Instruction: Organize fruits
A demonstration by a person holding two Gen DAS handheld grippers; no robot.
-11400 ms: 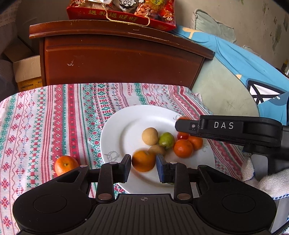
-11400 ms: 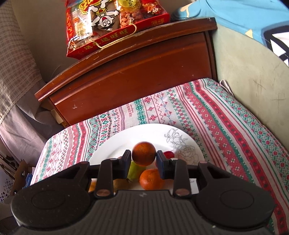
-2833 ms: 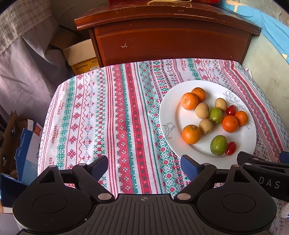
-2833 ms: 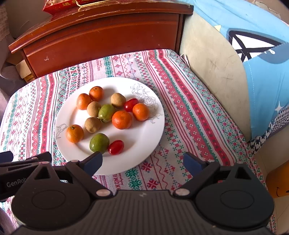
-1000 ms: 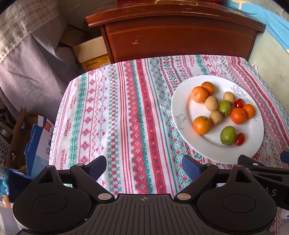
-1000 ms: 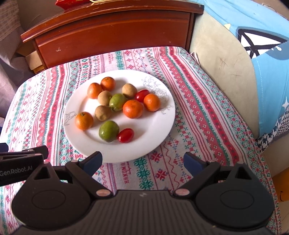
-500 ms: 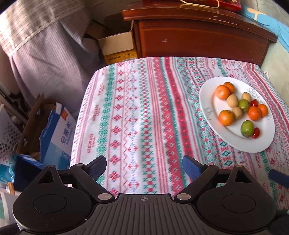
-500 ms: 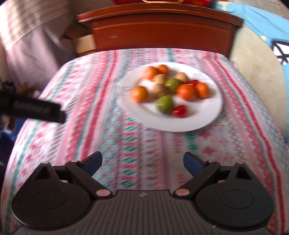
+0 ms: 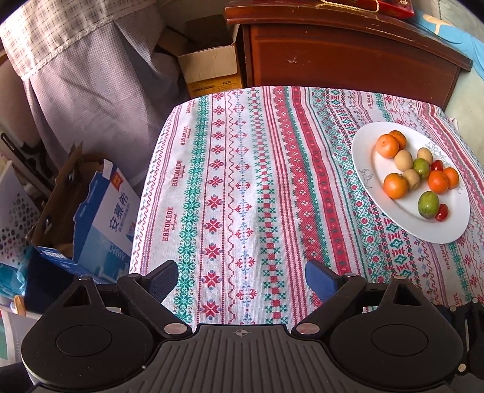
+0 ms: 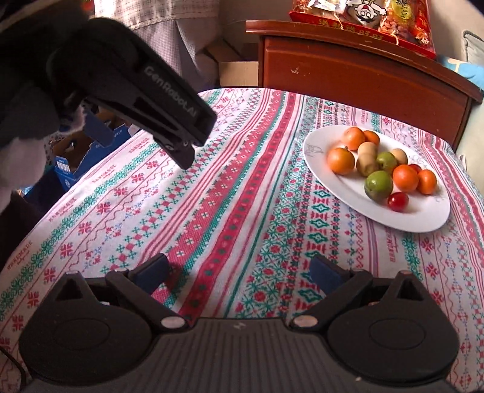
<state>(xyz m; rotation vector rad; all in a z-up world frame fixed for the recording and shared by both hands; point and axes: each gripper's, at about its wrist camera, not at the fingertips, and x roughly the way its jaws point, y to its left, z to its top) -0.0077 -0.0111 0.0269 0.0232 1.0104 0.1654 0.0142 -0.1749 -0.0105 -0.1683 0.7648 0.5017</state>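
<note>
A white plate (image 9: pixel 402 217) (image 10: pixel 423 217) sits at the right of the patterned tablecloth (image 9: pixel 242 181) (image 10: pixel 211 196). It holds several oranges (image 9: pixel 395 185) (image 10: pixel 340 160), brown kiwis (image 9: pixel 403 159), green fruits (image 9: pixel 428 204) (image 10: pixel 378 185) and small red tomatoes (image 9: pixel 441 212) (image 10: pixel 397 201). My left gripper (image 9: pixel 242 279) is open and empty, above the cloth's near left part, far from the plate. My right gripper (image 10: pixel 239 273) is open and empty, low over the cloth, left of the plate. The left gripper's body (image 10: pixel 136 90) shows at the upper left of the right wrist view.
A dark wooden cabinet (image 9: pixel 348 60) (image 10: pixel 363 69) stands behind the table with a red snack pack (image 10: pixel 363 18) on top. Cardboard boxes (image 9: pixel 208 69) and a blue carton (image 9: pixel 99 217) lie off the table's left edge beside a draped grey cloth (image 9: pixel 84 75).
Both grippers pulled back and swung left, away from the plate, staying open and empty. The plate now sits at the right of both views. Earlier, each gripper held an orange over the plate.
</note>
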